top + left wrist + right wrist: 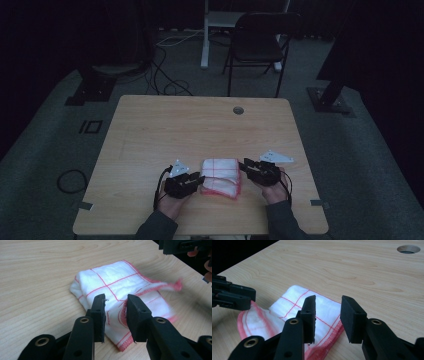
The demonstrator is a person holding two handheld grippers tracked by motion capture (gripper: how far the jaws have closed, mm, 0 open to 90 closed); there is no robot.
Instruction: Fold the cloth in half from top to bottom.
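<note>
From above, a folded cloth [220, 176] lies on the near part of the table [150, 130], between the two grippers. The left gripper [196, 181] is at its left edge and the right gripper [246, 167] at its right edge, both pointing inward. The cloth is a little longer from far to near than from left to right, and its near end looks more loose and wrinkled. I would say both hands are about equally close to it.

In the left gripper view, the cloth [117, 302] lies directly ahead of the jaws, which stand apart with the near hem between them (the pads do not press on it, as far as I can see). One corner sticks out towards the other gripper.

In the right gripper view, the cloth [294, 315] lies ahead and a little left. The jaws are open, over its hem, holding nothing. The left gripper [232, 296] shows beyond it.
</note>
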